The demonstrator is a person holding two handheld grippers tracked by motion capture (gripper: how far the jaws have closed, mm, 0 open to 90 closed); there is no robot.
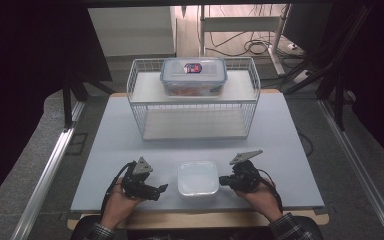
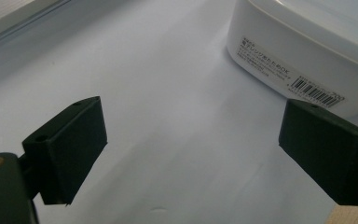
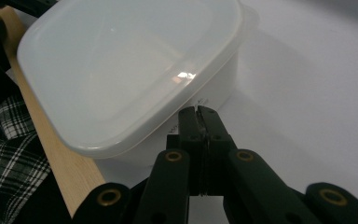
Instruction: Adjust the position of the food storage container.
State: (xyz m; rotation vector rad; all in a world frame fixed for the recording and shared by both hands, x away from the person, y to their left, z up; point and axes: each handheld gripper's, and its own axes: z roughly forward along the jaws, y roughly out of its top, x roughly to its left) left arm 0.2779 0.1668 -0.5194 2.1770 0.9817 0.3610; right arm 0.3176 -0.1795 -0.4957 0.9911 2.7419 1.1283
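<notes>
A white lidded plastic box (image 1: 197, 177) sits near the front middle of the table. In the left gripper view its labelled side (image 2: 303, 51) with a barcode lies just beyond the right jaw. My left gripper (image 1: 156, 190) rests low to the left of the box, pointing at it, jaws open (image 2: 191, 149) with only bare table between them. My right gripper (image 1: 222, 180) is on the box's right side. Its jaws are shut together (image 3: 199, 112), with nothing between them. Their tips are right at the box's side wall (image 3: 214, 93), and I cannot tell whether they touch it.
A white wire rack (image 1: 192, 100) stands at the back middle of the pale table (image 1: 105, 150). On its upper shelf is a clear box with a blue-rimmed lid (image 1: 193, 76). The wooden front edge (image 3: 60, 154) and a plaid sleeve (image 3: 9, 158) lie close behind the white box.
</notes>
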